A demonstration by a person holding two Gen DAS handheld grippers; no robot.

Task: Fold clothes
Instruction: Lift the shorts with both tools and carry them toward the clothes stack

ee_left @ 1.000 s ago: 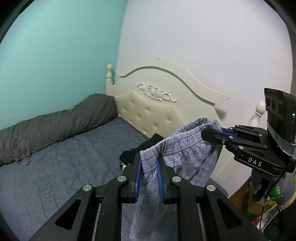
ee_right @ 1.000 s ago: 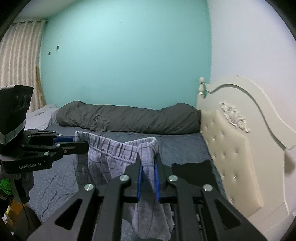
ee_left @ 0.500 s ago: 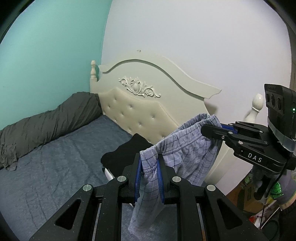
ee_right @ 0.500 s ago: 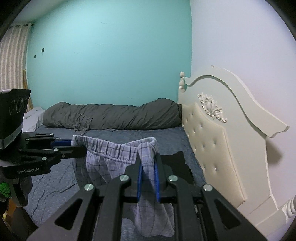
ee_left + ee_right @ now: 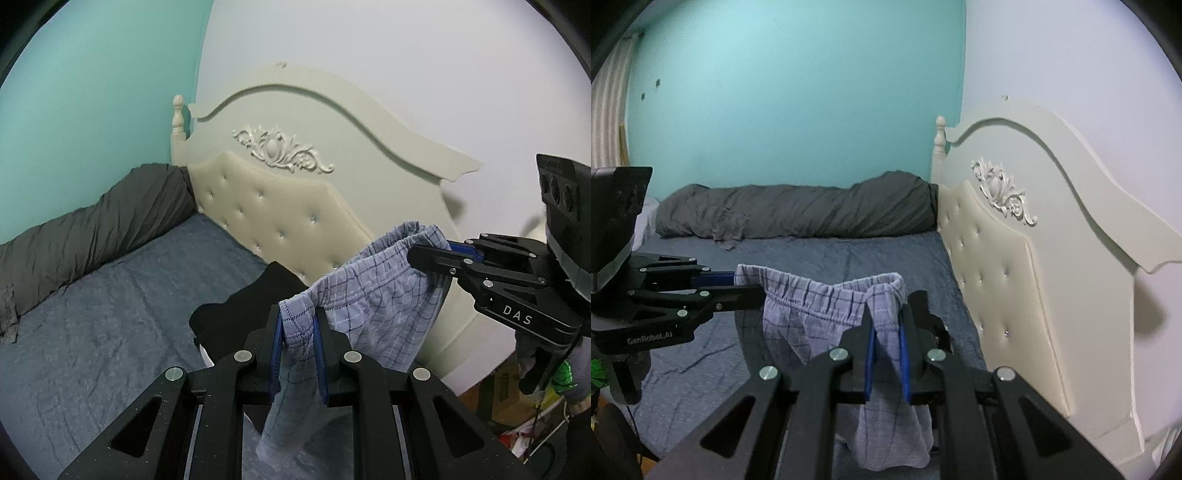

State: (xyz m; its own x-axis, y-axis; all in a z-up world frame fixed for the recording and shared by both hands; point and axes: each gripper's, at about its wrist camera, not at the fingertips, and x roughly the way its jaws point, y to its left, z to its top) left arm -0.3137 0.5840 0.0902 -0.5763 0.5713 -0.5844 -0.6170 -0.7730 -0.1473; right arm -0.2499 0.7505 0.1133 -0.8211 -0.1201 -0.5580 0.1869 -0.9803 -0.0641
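The checked lilac shorts [image 5: 384, 295] hang in the air above the bed [image 5: 110, 314], held by the elastic waistband at two places and not lying on any surface. The left gripper [image 5: 297, 350] is closed on one end of the waistband, with the cloth pinched between its blue pads [image 5: 275, 354], and the right gripper [image 5: 886, 350] is closed on the other end in the same way; between them the waistband sags a little and the legs hang down freely. The first risk, I think, is slipping: each gripper holds only a narrow bunch of gathered elastic, so a quick pull apart could draw the band out of one grip and the shorts would swing from one corner. The second risk is the landing place. A black garment [image 5: 243, 306] lies on the blue-grey sheet [image 5: 110, 314] just under the shorts, near the tufted headboard [image 5: 280, 218], and if the shorts are lowered there, they may land on it and crease or drag it along. The hanging legs can also twist, and then they would lie down crooked. A rolled grey duvet [image 5: 798, 210] lies well apart along the teal wall [image 5: 794, 92].
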